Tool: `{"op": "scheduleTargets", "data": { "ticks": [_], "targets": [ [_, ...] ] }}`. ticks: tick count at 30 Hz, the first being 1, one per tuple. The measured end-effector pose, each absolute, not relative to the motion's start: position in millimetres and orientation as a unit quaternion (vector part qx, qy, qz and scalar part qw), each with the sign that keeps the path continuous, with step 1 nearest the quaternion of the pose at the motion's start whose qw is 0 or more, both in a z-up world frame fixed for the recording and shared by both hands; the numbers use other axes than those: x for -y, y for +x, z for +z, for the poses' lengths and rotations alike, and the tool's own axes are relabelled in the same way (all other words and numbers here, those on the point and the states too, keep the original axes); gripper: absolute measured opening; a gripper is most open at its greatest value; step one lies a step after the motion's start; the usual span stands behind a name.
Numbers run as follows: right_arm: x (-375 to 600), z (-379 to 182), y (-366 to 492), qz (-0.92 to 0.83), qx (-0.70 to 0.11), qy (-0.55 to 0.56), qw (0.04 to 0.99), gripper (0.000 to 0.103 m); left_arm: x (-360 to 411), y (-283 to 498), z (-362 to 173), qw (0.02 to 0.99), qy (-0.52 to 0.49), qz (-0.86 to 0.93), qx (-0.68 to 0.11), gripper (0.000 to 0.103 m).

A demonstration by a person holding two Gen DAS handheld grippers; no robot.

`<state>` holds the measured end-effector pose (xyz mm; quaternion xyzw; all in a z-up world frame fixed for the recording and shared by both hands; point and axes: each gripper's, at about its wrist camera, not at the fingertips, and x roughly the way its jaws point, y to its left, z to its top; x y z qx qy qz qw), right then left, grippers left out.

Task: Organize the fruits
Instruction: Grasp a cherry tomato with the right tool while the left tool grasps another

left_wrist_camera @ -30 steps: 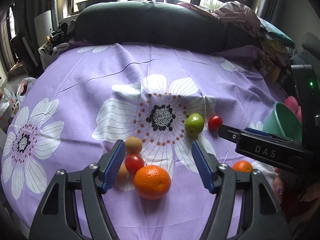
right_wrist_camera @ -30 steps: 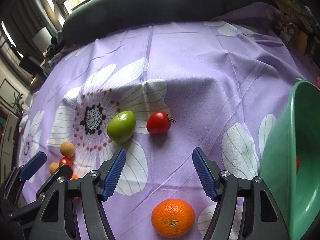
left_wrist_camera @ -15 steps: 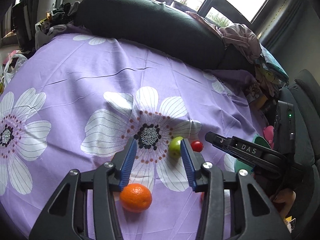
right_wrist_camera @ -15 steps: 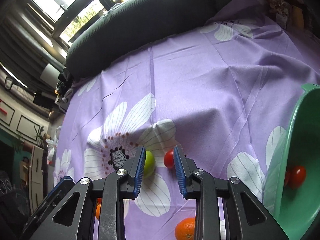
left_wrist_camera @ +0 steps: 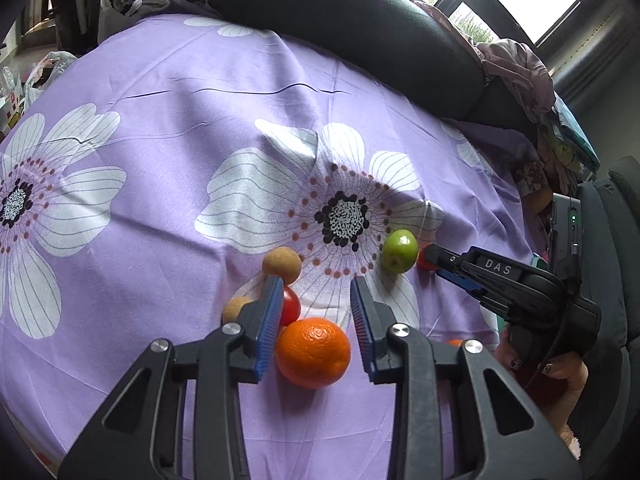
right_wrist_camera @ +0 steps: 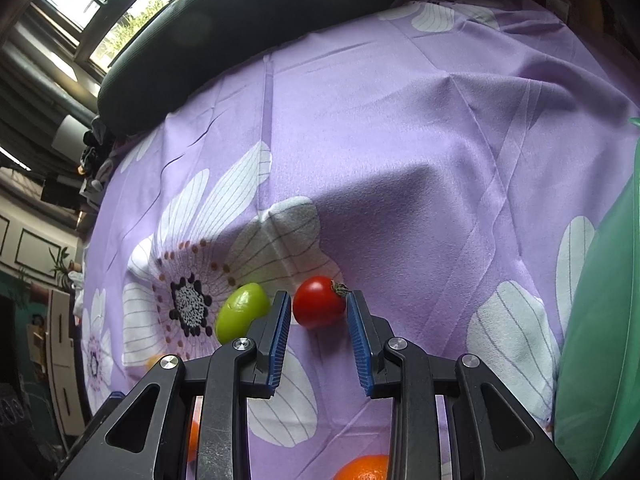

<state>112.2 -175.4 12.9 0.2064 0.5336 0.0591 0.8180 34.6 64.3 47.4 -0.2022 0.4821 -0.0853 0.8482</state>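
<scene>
An orange [left_wrist_camera: 313,354] lies on the purple flowered cloth [left_wrist_camera: 168,128]. My left gripper [left_wrist_camera: 315,280] hangs just over it with its jaws closing. The orange shows in the narrow gap, and a sliver of cloth separates it from the right pad. Beside the left finger sit a small red tomato [left_wrist_camera: 290,306] and two tan round fruits [left_wrist_camera: 281,265]. My right gripper [right_wrist_camera: 319,294] has a red tomato [right_wrist_camera: 318,304] between its fingertips. This tomato rests on the cloth and nearly fills the narrow gap. A green fruit [right_wrist_camera: 242,312] lies just left of it.
A green basin [right_wrist_camera: 600,340] stands at the right edge of the cloth. A second orange [right_wrist_camera: 362,468] lies under the right gripper. A dark bolster [left_wrist_camera: 340,28] runs along the far side. A person's hand [left_wrist_camera: 560,376] holds the right gripper.
Both pairs of jaws went from wide to narrow. The left gripper swung back over the orange. The right gripper dropped toward the red tomato, which now sits between its tips.
</scene>
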Motion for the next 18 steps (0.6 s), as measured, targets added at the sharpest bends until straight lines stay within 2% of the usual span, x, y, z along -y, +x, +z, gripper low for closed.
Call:
{"op": "scheduleTargets", "data": {
  "ticks": [6,18],
  "targets": [
    [173.0,11.7,111.2,0.057,-0.532,0.2,0.821,0.031,-59.5,52.9,34.9,0.829,-0.182,-0.055,-0.526,0.029],
    [177.1,19.9,105.3,0.058,-0.525,0.199,0.826,0.026,-52.5,58.4,26.0,0.833,-0.13,-0.023,-0.537,0.03]
  ]
}}
